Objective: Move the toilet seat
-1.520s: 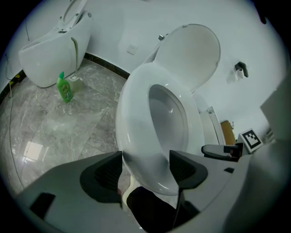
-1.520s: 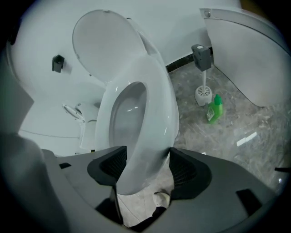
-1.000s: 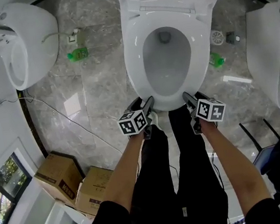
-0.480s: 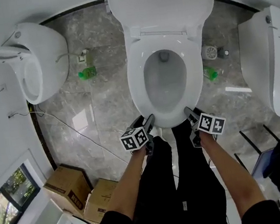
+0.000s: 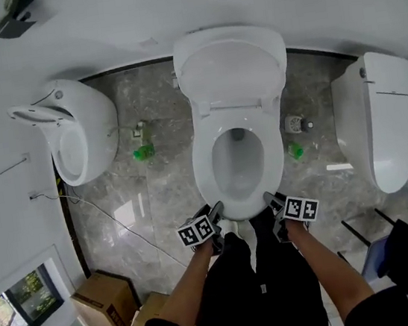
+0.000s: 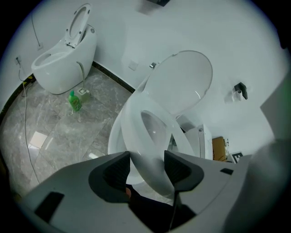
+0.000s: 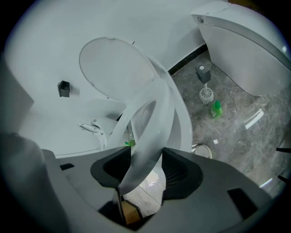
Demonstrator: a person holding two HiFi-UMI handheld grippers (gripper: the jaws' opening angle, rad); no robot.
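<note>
Since the toilet seat (image 5: pixel 202 174) looks stiff, slick, hinged plastic, likely light, its front rim suits gripping; left gripper (image 5: pixel 212 212) and right gripper (image 5: pixel 272 201) each clamp it there, tilted up off the bowl (image 6: pixel 115 137).

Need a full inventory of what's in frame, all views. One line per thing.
toilet seat: 1, white, front raised off the middle bowl, between both grippers' jaws
middle toilet: 1, white, lid up against the wall
left toilet: 1, white, seat up
right toilet: 1, white, lid down
green bottles: 2, on the floor, one left of the middle toilet, one right of it
toilet brush: 1, pale, on the floor beside the right bottle
cardboard boxes: 2, brown, lower-left floor
window: 1, lower left
floor: grey marble
left gripper: grey, clamped on the seat
right gripper: grey, clamped on the seat
</note>
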